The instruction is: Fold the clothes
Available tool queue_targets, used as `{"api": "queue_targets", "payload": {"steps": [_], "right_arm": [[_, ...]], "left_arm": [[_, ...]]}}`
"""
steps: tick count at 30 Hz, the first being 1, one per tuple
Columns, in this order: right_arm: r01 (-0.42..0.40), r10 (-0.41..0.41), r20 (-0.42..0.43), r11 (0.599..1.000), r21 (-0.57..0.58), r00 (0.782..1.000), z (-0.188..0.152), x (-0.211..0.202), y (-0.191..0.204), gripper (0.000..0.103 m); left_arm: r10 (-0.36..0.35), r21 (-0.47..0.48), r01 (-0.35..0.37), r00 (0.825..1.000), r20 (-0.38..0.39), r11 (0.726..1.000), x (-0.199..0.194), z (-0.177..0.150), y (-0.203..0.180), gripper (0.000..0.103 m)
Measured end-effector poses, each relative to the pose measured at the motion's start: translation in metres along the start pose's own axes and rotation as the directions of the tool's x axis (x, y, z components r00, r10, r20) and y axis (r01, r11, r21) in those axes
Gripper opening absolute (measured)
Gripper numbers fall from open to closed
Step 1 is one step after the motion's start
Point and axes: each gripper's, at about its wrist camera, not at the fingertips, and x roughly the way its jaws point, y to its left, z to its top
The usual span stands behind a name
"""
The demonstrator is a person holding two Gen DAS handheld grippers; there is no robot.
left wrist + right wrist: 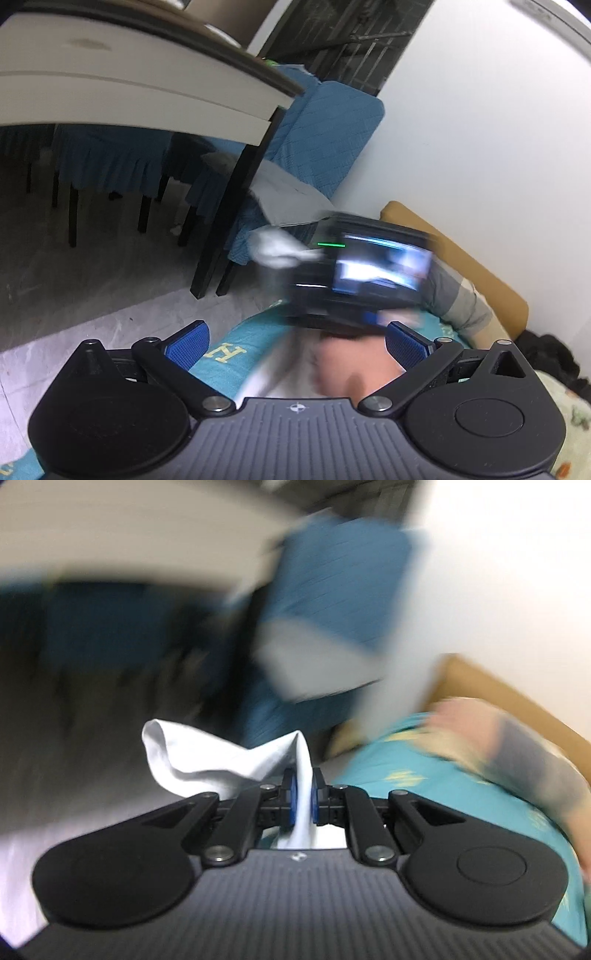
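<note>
The right gripper (303,794) pinched white cloth (207,753) at frame centre; the left gripper (297,341) stood open, empty. Background was blurred.

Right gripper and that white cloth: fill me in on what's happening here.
A person is folding clothes with a gripper in each hand. The right gripper is shut on a white cloth, which bunches up ahead of its pads. The left gripper is open with nothing gripped; through its jaws you see a blurred hand carrying the other gripper. A teal sheet lies below. Both views are blurred, so no fold can be made out.
</note>
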Motion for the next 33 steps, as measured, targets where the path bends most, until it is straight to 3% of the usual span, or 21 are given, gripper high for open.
{"api": "queue_targets", "payload": {"steps": [3,6,7,10,11,12,13,14,15,20,23,26,29,33], "right_arm": [[0.169,-0.178,0.015,0.954,0.247,0.984,-0.024,-0.021,-0.077,0.011],[0.305,-0.287,-0.105,0.872,0.383,0.952,-0.066,-0.02,-0.144,0.012],[0.339,-0.295,-0.169,0.851,0.402,0.941,-0.08,-0.017,-0.16,0.013],[0.314,-0.183,-0.288,0.796,0.518,0.94,-0.116,-0.005,-0.198,0.018],[0.297,-0.15,-0.296,0.783,0.547,0.943,-0.124,-0.002,-0.203,0.035],[0.278,-0.134,-0.288,0.788,0.55,0.948,-0.127,-0.002,-0.204,0.045],[0.26,-0.122,-0.276,0.798,0.544,0.953,-0.128,-0.003,-0.204,0.067],[0.24,-0.109,-0.265,0.81,0.535,0.958,-0.128,-0.006,-0.203,0.082],[0.221,-0.095,-0.256,0.821,0.526,0.962,-0.127,-0.01,-0.202,0.085],[0.134,-0.022,-0.214,0.841,0.524,0.977,-0.109,-0.047,-0.197,0.085],[0.089,0.008,-0.184,0.853,0.513,0.983,-0.092,-0.09,-0.197,0.085],[0.057,0.018,-0.149,0.874,0.483,0.989,-0.077,-0.145,-0.196,0.085],[0.041,0.031,-0.137,0.87,0.492,0.99,-0.073,-0.209,-0.194,0.085],[0.018,0.053,-0.133,0.874,0.486,0.99,-0.082,-0.295,-0.182,0.085]], "left_arm": [[-0.013,0.036,0.013,1.0,0.004,0.999,-0.005,-0.007,-0.011,0.103],[-0.029,0.093,0.029,1.0,-0.007,0.995,-0.003,-0.015,-0.024,0.103],[-0.034,0.107,0.036,0.999,-0.015,0.994,-0.001,-0.018,-0.027,0.103],[-0.037,0.148,0.043,0.998,-0.044,0.988,0.007,-0.027,-0.037,0.103],[-0.026,0.166,0.035,0.998,-0.054,0.985,0.011,-0.03,-0.041,0.103],[-0.015,0.184,0.026,0.998,-0.065,0.983,0.015,-0.034,-0.045,0.103],[-0.003,0.202,0.018,0.997,-0.075,0.979,0.019,-0.037,-0.049,0.103],[0.001,0.211,0.016,0.996,-0.084,0.977,0.021,-0.039,-0.051,0.103],[0.004,0.217,0.017,0.996,-0.093,0.976,0.024,-0.041,-0.053,0.103],[0.022,0.269,-0.001,0.997,-0.073,0.963,0.022,-0.046,-0.061,0.102],[0.005,0.288,0.01,0.999,-0.054,0.957,0.01,-0.048,-0.065,0.102],[-0.017,0.316,0.031,0.999,-0.047,0.948,-0.001,-0.051,-0.07,0.102],[-0.029,0.343,0.041,0.999,-0.041,0.938,-0.014,-0.052,-0.076,0.102],[-0.011,0.345,0.019,1.0,-0.023,0.938,-0.032,-0.047,-0.08,0.102]]}}
